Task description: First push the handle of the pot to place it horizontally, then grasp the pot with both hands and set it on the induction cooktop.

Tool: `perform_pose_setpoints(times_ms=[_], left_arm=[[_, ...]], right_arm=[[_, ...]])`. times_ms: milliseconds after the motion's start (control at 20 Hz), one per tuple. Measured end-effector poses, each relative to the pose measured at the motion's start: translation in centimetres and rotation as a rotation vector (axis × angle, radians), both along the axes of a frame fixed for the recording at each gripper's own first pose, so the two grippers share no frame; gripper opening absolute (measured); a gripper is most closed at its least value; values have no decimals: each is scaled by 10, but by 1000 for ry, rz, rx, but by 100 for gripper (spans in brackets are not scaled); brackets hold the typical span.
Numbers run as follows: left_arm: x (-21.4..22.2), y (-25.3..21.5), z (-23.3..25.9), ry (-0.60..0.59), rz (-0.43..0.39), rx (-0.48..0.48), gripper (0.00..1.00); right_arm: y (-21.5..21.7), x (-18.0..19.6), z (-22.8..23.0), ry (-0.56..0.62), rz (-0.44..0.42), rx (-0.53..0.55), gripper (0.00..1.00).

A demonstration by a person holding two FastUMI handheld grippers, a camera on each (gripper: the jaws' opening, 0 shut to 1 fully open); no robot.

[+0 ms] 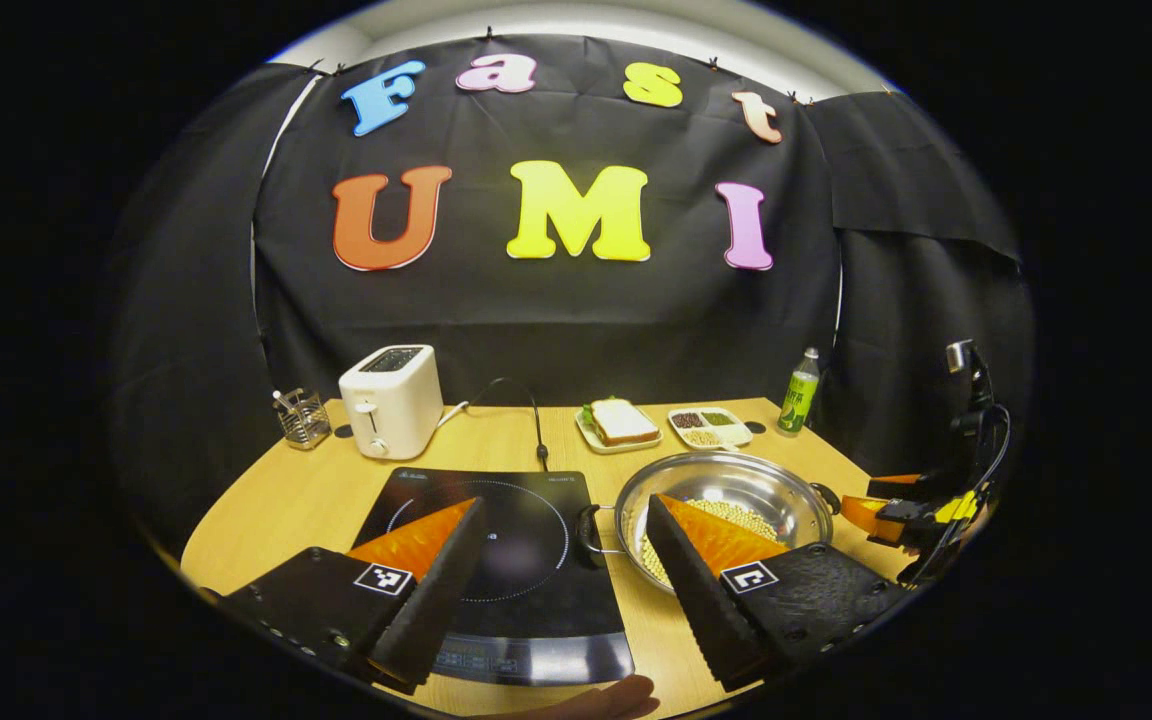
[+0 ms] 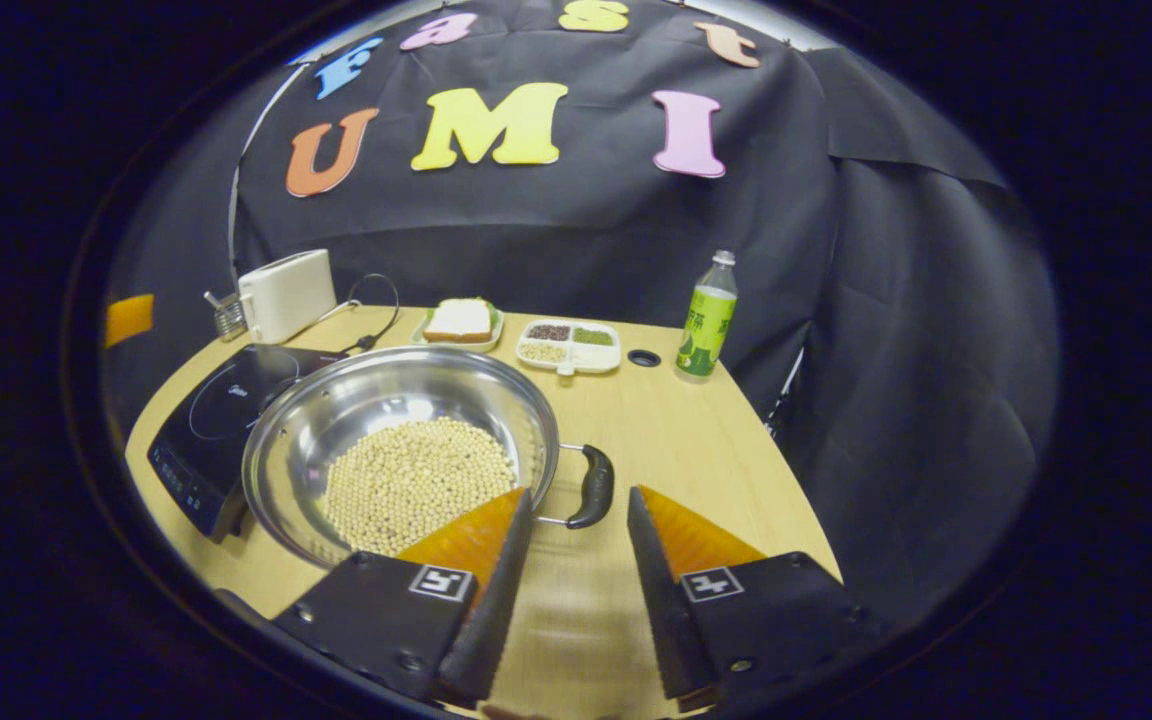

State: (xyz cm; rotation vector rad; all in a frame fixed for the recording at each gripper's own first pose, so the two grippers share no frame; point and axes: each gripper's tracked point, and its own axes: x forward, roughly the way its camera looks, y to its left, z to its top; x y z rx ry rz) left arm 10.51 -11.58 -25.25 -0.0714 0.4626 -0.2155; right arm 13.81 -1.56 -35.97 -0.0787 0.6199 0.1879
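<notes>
Flanking pot [image 2: 401, 450] beside induction cooktop [image 1: 496, 560] on tabletop [image 2: 676, 440], both jaws released; toaster [image 1: 391, 400], sandwich plate [image 2: 461, 325], bottle [image 2: 706, 320] well behind.

Black tool [image 2: 576, 585] housings, square markers

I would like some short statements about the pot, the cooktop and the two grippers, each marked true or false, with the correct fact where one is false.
1. The pot stands on the cooktop. False: it stands on the table, beside the cooktop.
2. The pot holds small pale beans. True.
3. The right gripper is shut on the pot's handle. False: it is open, the handle lying just ahead of its fingers.
4. The left gripper is open. True.
5. The toaster stands behind the cooktop. True.
6. The bottle lies on its side. False: it stands upright.
</notes>
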Motion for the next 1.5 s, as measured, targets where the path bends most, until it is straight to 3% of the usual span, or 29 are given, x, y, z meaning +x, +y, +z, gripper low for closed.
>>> perform_pose_setpoints(times_ms=[50,100,250,600,800,1050,1200,1350,1400,1500], left_arm=[[6,-5,-11,22,-7,3,96],[12,-11,-21,42,-16,4,96],[29,-25,-50,116,-37,3,96],[55,-35,-110,271,-60,70,97],[59,-38,-128,335,-71,93,96],[64,-41,-138,365,-72,120,97],[64,-44,-145,396,-82,113,100],[67,-50,-147,402,-102,130,89],[66,-52,-147,404,-104,135,94],[66,-57,-144,398,-107,138,84]], right_arm=[[7,2,3,-16,19,30,81],[6,6,5,-25,9,31,87],[7,16,0,-16,-10,43,82],[14,43,-30,87,-61,95,84],[3,55,-54,152,-103,71,82],[2,60,-67,239,-111,184,88],[2,63,-67,243,-86,182,88],[5,64,-67,251,-73,171,83],[6,65,-67,253,-76,169,82],[9,67,-69,258,-74,163,77]])
